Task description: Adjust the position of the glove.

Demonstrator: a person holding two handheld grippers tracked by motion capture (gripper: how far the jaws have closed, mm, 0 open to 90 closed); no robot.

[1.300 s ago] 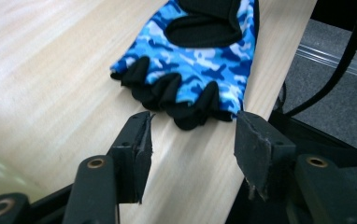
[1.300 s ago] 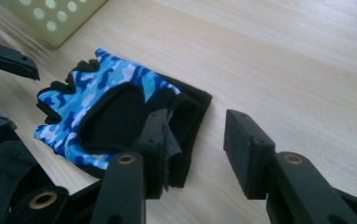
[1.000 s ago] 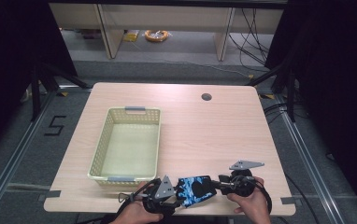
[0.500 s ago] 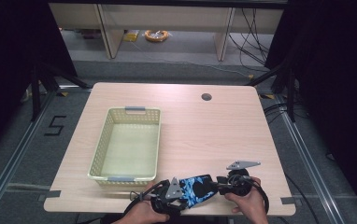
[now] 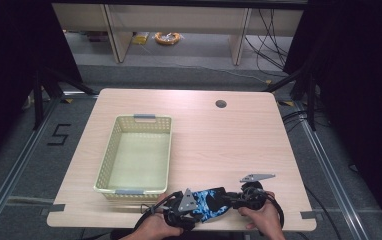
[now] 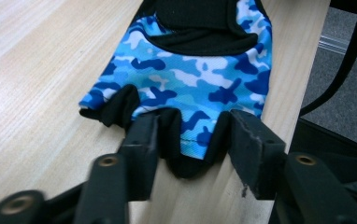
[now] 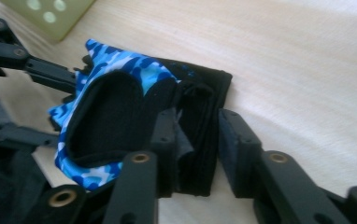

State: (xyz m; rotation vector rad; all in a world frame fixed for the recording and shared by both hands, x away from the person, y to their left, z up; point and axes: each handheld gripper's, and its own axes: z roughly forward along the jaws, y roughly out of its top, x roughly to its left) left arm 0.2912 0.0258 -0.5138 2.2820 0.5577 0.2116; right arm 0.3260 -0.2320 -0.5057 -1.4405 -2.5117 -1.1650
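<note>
Blue camouflage fingerless glove [image 5: 210,202], with black palm and cuff, lying flat on the wooden table [image 5: 219,135] at the lower middle of the high view, close to the near edge, between both hands. In the left gripper view, finger end of the glove [image 6: 190,88] at centre frame, one short finger stub pinched between the two black jaws of the left gripper [image 6: 193,140]; jaws just been closing, partly drawn in, cloth bunched between the pads. In the right gripper view, black cuff strap [image 7: 197,135] at centre, standing between the jaws of the right gripper [image 7: 195,149]; jaws just been closing too, left pad against the fabric, right pad just beside it with a thin gap, so a firm clamp cannot be told. Left gripper [image 5: 181,210] at the lower middle of the high view, right gripper [image 5: 249,195] to its right. Pale yellow basket [image 5: 110,150] just beyond, left of centre, apart from the glove. Small dark hole [image 5: 221,104] toward the upper middle of the tabletop.
</note>
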